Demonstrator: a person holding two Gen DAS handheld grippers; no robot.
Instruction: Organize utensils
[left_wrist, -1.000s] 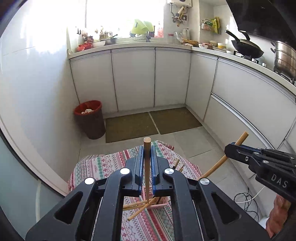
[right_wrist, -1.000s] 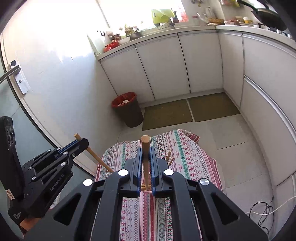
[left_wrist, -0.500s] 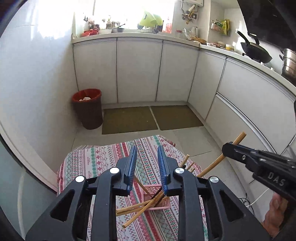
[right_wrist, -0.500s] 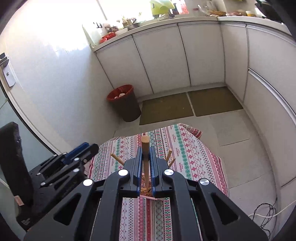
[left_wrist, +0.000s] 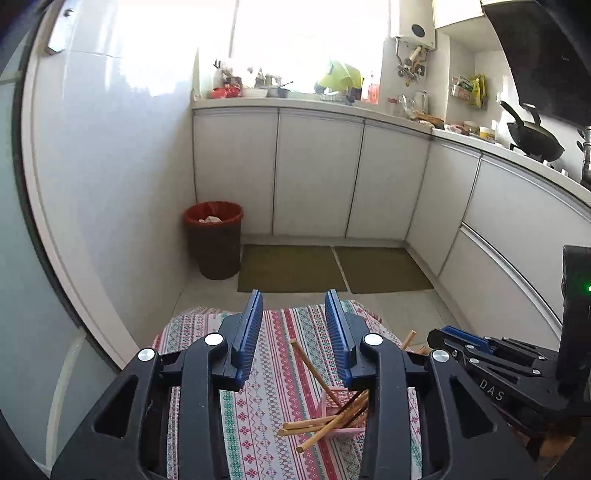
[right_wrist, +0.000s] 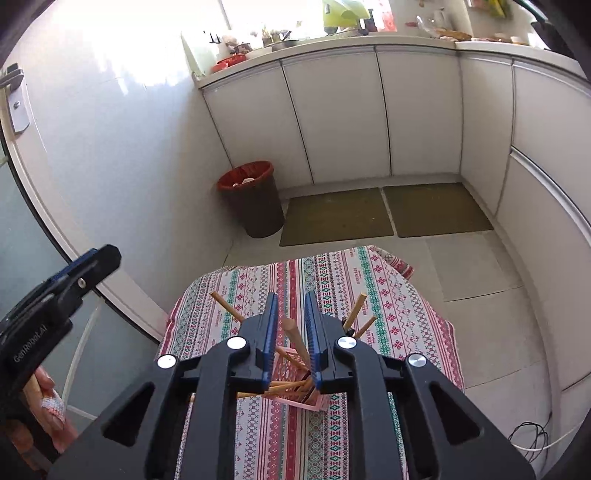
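Note:
A small pink holder (left_wrist: 341, 417) stands on a striped patterned tablecloth (left_wrist: 273, 373) with several wooden chopsticks (left_wrist: 325, 424) leaning in it at different angles. My left gripper (left_wrist: 294, 299) is open and empty, above and left of the holder. My right gripper (right_wrist: 290, 299) is open just above the holder (right_wrist: 291, 365). One wooden chopstick (right_wrist: 295, 339) stands loose between its jaws with its lower end in the holder. The right gripper shows at the right of the left wrist view (left_wrist: 448, 332), and the left gripper at the left of the right wrist view (right_wrist: 99, 258).
The small table stands in a kitchen with white cabinets (left_wrist: 317, 177) behind. A dark bin with a red liner (left_wrist: 214, 240) sits on the floor at the left. Two brown mats (left_wrist: 332, 267) lie beyond the table. A cable (right_wrist: 532, 439) lies on the floor at the right.
My left gripper opened, dropped its chopstick into the holder and lifted away to the left. My right gripper moved down over the holder and opened, freeing its chopstick.

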